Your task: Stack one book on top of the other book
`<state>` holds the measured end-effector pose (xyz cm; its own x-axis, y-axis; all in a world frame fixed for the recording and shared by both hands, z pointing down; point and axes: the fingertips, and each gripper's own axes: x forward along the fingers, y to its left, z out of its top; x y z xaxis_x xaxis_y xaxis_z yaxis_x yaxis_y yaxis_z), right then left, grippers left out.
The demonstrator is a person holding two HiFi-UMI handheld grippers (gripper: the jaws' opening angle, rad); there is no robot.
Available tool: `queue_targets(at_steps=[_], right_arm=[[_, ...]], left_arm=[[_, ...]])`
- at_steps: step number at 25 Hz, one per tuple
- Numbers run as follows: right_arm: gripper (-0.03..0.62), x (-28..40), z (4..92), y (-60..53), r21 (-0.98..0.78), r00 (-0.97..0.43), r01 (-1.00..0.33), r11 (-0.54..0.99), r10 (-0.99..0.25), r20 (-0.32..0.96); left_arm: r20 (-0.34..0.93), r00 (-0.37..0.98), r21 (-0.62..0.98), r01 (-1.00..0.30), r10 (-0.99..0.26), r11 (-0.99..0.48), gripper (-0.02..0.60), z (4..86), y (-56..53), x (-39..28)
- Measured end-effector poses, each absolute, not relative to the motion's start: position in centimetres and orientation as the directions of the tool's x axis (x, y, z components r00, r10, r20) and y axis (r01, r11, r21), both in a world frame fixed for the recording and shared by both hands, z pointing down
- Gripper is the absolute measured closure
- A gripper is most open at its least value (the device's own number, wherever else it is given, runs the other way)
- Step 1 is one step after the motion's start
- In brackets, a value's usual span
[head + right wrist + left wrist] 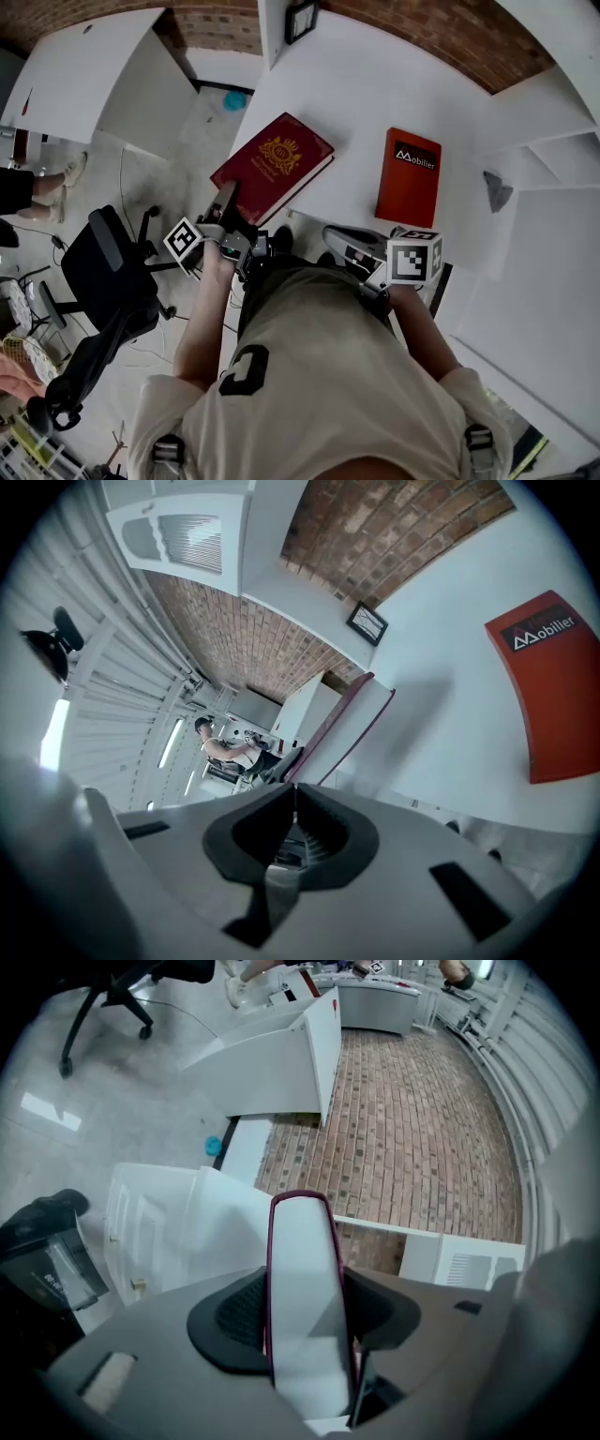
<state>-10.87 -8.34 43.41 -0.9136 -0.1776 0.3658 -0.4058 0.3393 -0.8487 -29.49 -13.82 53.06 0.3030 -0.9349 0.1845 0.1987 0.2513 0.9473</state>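
- Two hardbacks lay well apart on the white desk (375,84): a maroon book (272,161) with a gold crest to the left, and a red book (410,176) to the right.
- Both looked stiff and fairly heavy, with smooth covers that could slide in a light pinch.
- A bite over the page edge, deep enough to press on both covers, seemed the surest hold. Taken at one corner, a book of that weight would likely sag or twist.
- The left tool (228,201) had its jaws pinching the maroon book's near corner, with the white page block filling the gap between the pads. The book appeared tipped up at that end.
- The left forearm reached forward and the tool pointed nearly level.
- The right tool (337,239) was pressed together on nothing. It hung close to the body, short of the red book.
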Motion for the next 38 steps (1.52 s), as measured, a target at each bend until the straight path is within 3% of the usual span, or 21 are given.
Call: queue_targets(at_steps=[6,13,32,38], right_arm=[[0.588,-6.0,43.3,-7.8,-0.856,-0.92,-0.388,0.341,-0.199,0.337],[0.588,-1.8,43.6,-5.5,-0.887,-0.928,-0.355,0.296,-0.227,0.296],[0.588,2.5,42.8,-2.9,-0.907,-0.95,-0.285,0.309,-0.22,0.224],[0.588,5.3,42.7,-2.4,-0.878,-0.928,-0.344,0.332,-0.262,0.265]], left_arm=[[0.209,0.293,0.962,0.11,-0.933,0.25,0.364,52.5,-13.7,-25.4],[0.205,0.276,0.966,0.095,-0.939,0.239,0.365,52.0,-12.5,-21.6],[0.216,0.202,0.976,-0.015,-0.955,0.218,0.365,50.1,-10.1,-19.4],[0.234,0.189,0.972,-0.009,-0.954,0.236,0.365,50.6,-8.7,-18.3]])
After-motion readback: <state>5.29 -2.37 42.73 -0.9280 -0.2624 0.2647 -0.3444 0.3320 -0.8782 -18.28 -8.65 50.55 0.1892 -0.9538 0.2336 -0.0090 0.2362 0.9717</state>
